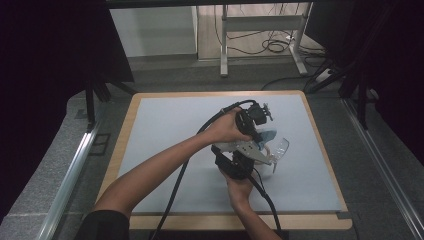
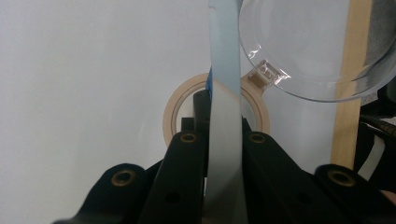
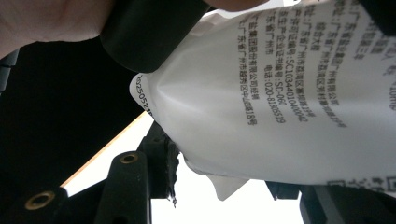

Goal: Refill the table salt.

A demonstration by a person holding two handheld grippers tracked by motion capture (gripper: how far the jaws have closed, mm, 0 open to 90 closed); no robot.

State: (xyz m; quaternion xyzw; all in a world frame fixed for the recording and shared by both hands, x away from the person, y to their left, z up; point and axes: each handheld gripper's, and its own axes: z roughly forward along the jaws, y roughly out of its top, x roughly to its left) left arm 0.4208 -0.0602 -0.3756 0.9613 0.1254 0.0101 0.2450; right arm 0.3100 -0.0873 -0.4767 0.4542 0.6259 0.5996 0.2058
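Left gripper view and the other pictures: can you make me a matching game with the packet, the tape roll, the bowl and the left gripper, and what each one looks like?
Things:
1. packet
2. tape roll
3. bowl
4. left gripper

Looks:
A. see-through plastic
B. black, jaws shut on a thin edge
C. white with black print
D. tan ring lying flat on the mat

Pairs: 1-C, 2-D, 3-A, 4-B
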